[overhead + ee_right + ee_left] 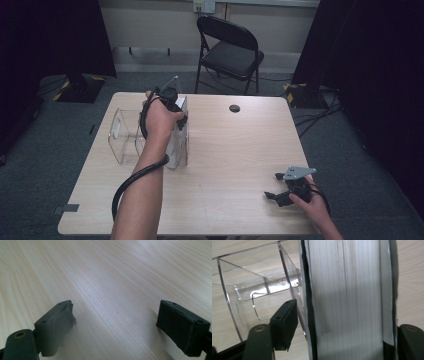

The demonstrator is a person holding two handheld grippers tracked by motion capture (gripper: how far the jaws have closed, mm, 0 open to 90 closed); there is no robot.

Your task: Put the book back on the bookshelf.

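A thick book [178, 145] with a black cover stands upright on its edge, pages facing up, against the right side of a clear plastic holder [122, 135] on the wooden table [235, 150]. My left gripper [173, 106] points down over the book's top. In the left gripper view the book [347, 290] sits between the jaws of the left gripper [347, 330], and the left pad [284, 322] stands a little off the cover, inside the clear holder [262, 290]. My right gripper [274, 186] rests near the front right of the table, and in its own view the right gripper [120, 325] is open over bare wood.
A black folding chair [230, 50] stands behind the table. A round black cable hole [234, 108] sits at the table's far middle. Cables lie on the floor at the right [320, 115]. A strip of tape [65, 208] marks the front left corner.
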